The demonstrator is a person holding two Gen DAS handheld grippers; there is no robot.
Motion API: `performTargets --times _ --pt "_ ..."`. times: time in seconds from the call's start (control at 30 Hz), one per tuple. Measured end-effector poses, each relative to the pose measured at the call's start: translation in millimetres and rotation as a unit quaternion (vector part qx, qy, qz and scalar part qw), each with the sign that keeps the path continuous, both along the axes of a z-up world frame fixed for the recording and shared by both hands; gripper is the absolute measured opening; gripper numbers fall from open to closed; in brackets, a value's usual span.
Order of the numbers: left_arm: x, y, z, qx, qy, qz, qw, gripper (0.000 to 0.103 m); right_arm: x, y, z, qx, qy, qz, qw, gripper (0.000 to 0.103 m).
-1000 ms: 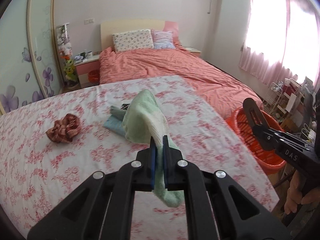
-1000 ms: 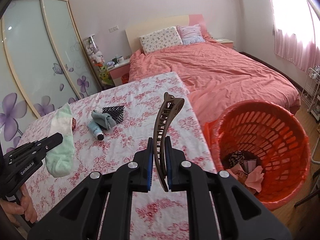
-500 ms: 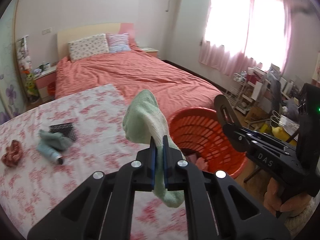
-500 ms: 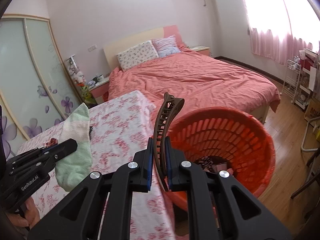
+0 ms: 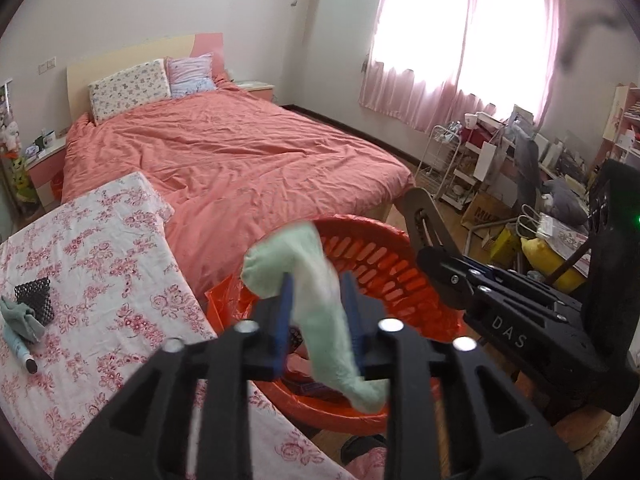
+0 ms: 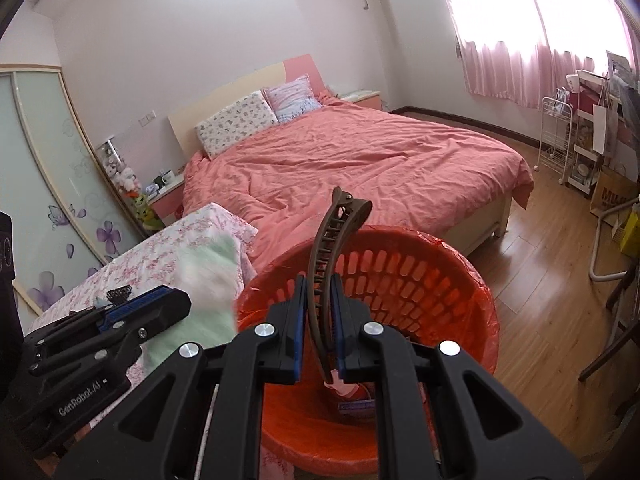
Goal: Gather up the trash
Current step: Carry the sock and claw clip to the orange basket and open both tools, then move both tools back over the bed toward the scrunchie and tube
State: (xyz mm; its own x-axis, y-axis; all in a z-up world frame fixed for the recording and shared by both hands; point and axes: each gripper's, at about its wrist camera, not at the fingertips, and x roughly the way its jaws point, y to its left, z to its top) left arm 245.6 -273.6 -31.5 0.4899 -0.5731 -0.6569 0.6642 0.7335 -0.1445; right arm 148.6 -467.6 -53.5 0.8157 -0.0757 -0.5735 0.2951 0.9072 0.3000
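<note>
Orange laundry basket [image 6: 420, 280], bag-lined, now sits directly under both grippers; a second ago both were over the floral table [image 5: 100, 280]. Left gripper [image 5: 318, 312]: jaws opening, pale green sock [image 5: 320, 300] loose between the pads, no longer pinched, sagging toward the basket mouth. Looks like mid-release; the sock should land inside. Right gripper [image 6: 318, 320] clamps a brown hair clip [image 6: 332, 264], upright, over the basket interior; jaws barely easing, clip not freed yet. Some scraps already lie at the basket bottom. Left on the table: black mesh pouch [image 5: 35, 294], grey-green cloth [image 5: 20, 316], small tube [image 5: 18, 346]. So two items nearly binned, at least three left to fetch.
</note>
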Motion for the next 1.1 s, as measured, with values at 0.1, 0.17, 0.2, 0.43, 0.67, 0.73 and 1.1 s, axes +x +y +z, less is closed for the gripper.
performTargets --times 0.1,0.17,0.2,0.43,0.67,0.73,1.1 --pt "6 9 -10 0.011 0.004 0.019 0.9998 0.043 0 1 -10 -0.001 0.012 -0.002 1.000 0.038" --pt "8 17 -14 0.020 -0.003 0.035 0.9992 0.052 -3 6 -15 -0.004 0.017 -0.002 1.000 0.042" --pt "8 23 -15 0.026 -0.008 0.044 0.9986 0.057 -3 9 -17 -0.002 0.020 -0.001 1.000 0.042" --pt "14 81 -20 0.053 -0.029 0.104 0.9927 0.077 0 20 -21 0.002 0.031 0.011 0.999 0.048" --pt "31 182 -23 0.070 -0.027 0.201 0.9768 0.078 7 60 -21 -0.014 0.040 0.048 0.998 0.049" --pt "41 221 -25 0.083 -0.026 0.242 0.9663 0.078 10 78 -21 -0.024 0.043 0.064 0.997 0.050" --pt "111 398 -42 0.123 -0.012 0.432 0.8935 0.083 34 147 -28 -0.042 0.068 0.131 0.988 0.050"
